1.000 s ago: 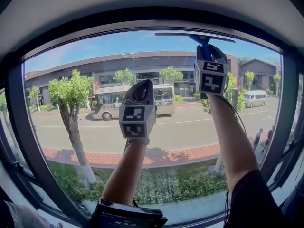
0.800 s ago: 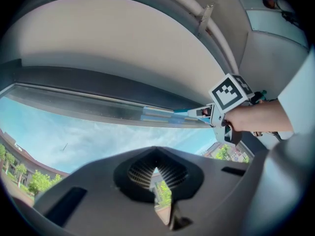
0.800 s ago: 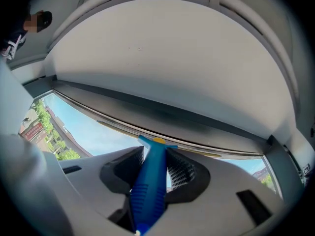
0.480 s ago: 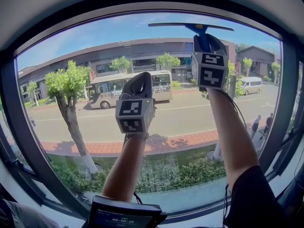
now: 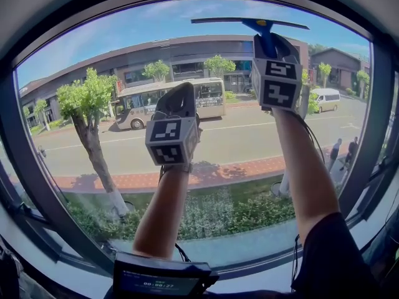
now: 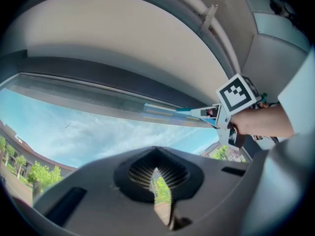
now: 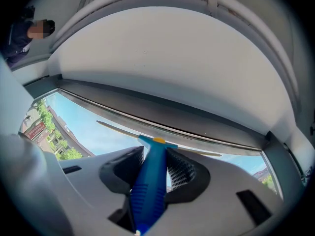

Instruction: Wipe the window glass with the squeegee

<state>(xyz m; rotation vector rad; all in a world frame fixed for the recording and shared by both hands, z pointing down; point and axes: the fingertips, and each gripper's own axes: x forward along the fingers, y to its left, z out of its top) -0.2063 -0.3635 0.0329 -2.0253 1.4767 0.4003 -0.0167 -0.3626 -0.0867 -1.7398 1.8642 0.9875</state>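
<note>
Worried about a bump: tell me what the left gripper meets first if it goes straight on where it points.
Most likely the window glass; nothing else shows ahead of the left gripper, though depth is unclear.

Indoors, at a big street-facing window [image 5: 124, 36] in a dark frame [image 5: 11, 142]: road [image 5: 237, 142] outside, bus [image 5: 134, 108] at 11 o'clock, tree [image 5: 84, 101] at 9 o'clock, long low building [image 5: 124, 61] at 12 o'clock beyond.
</note>
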